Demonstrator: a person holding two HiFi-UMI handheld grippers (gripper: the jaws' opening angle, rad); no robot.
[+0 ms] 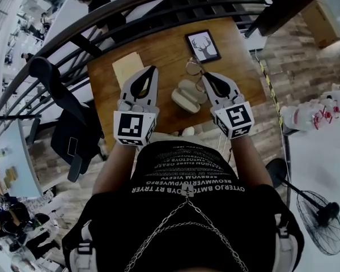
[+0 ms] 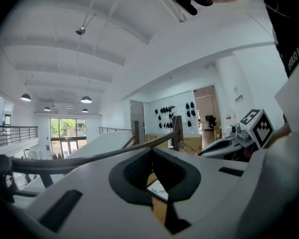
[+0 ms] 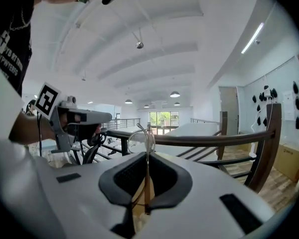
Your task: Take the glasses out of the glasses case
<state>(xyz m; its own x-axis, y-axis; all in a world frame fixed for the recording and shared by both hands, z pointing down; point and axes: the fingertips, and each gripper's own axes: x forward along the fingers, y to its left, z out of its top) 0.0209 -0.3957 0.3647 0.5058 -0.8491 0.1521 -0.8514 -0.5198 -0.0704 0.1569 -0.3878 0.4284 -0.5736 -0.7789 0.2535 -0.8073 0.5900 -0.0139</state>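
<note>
The glasses (image 1: 194,67) are thin, round and wire-rimmed. They hang above the wooden table (image 1: 158,50) from my right gripper (image 1: 204,74), which is shut on one temple arm. In the right gripper view the arm runs up between the jaws and a lens rim (image 3: 134,139) shows beyond my right gripper (image 3: 147,151). The pale glasses case (image 1: 187,97) lies open on the table, below and between both grippers. My left gripper (image 1: 153,68) hovers left of the case with its tips together and nothing in them, as the left gripper view shows for my left gripper (image 2: 150,150).
A framed deer picture (image 1: 203,45) stands at the table's far side and a yellowish paper (image 1: 127,67) lies at its left. A dark railing (image 1: 158,7) curves behind the table. A black chair (image 1: 73,135) is at the left and a fan (image 1: 323,217) at the right.
</note>
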